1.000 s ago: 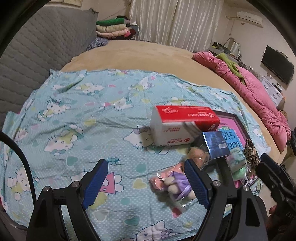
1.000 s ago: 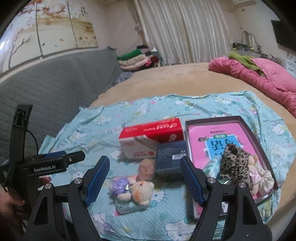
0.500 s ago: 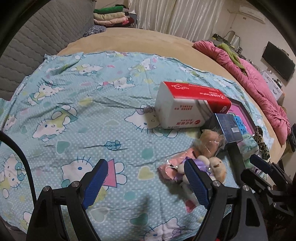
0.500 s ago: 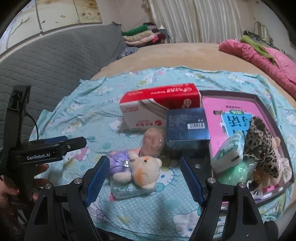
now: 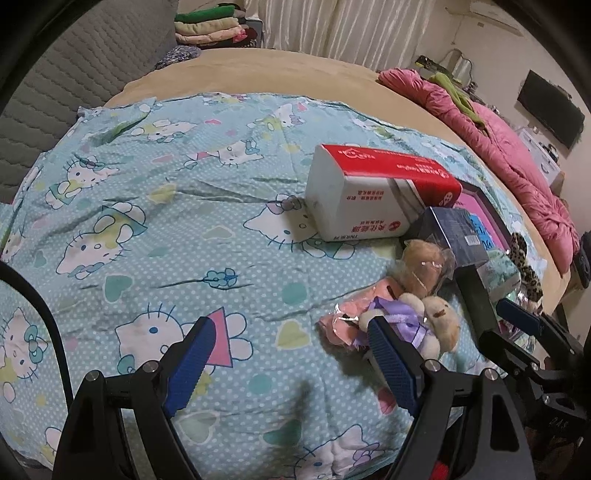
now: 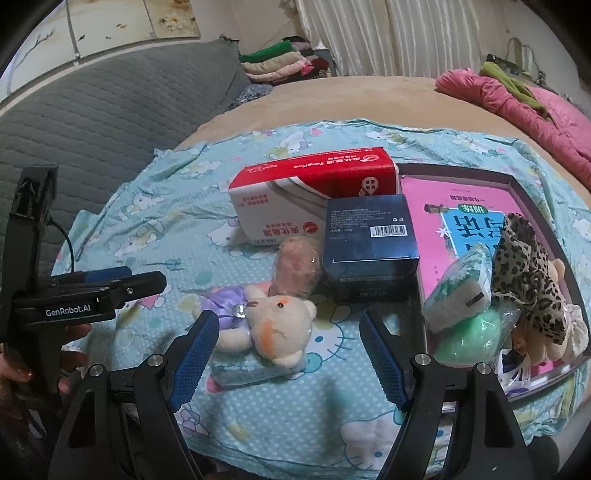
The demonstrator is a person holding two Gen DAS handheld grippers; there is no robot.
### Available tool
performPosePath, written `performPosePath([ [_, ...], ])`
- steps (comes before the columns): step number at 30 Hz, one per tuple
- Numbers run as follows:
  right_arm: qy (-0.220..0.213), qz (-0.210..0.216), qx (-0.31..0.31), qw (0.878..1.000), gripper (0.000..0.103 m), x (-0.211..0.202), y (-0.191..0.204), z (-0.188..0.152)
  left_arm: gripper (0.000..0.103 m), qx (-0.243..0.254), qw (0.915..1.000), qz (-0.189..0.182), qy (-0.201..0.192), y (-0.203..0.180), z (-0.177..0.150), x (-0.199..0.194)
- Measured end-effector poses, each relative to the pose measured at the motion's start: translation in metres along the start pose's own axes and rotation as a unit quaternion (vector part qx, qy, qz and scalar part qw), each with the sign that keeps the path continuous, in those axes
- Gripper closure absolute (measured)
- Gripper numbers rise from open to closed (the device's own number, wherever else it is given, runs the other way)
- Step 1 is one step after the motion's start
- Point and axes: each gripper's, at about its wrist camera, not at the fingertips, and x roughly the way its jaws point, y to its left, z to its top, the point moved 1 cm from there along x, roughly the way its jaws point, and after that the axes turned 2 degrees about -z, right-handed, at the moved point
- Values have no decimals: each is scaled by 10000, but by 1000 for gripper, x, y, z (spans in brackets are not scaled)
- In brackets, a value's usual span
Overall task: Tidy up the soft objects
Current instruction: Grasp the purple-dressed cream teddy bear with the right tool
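Note:
A cream plush bear in a purple dress (image 6: 277, 325) lies on the blue cartoon-cat sheet (image 6: 295, 413), resting on a small wrapped tissue pack (image 6: 251, 371). My right gripper (image 6: 288, 350) is open just in front of it, its fingers to either side and apart from it. In the left wrist view the same bear (image 5: 428, 325) lies just past the right finger of my left gripper (image 5: 291, 354), which is open over bare sheet (image 5: 177, 206). A bagged pink plush (image 6: 295, 266) lies behind the bear. A leopard-print plush (image 6: 528, 266), a green soft lump (image 6: 476, 332) and a small tissue pack (image 6: 461, 291) sit in the tray (image 6: 517, 177).
A red and white tissue box (image 6: 310, 192) and a dark blue box (image 6: 369, 240) stand behind the toys. A pink book (image 6: 436, 199) lies in the tray. A pink quilt (image 5: 498, 140) lies at the right, folded clothes (image 5: 210, 26) at the back, a grey quilted headboard (image 6: 92, 122) at the left.
Both grippers have come down toward the sheet and tilted further downward, so the toys and boxes look nearer. Nothing was picked up and nothing on the sheet moved.

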Motion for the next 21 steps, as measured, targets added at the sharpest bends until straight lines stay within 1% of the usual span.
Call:
performPosePath([
  [11,85,34,61,9999,23,9,-4,-4,19,403,9988,-122,238,-16,-12,10],
  [18,159,139,-47,9998,24,23,0,-2,19,468,9983,-156,308,-16,-14,14],
  [21,214,170,-78,9996,24,29,2,-2,19,325,9988,-180,311,-10,-13,16],
])
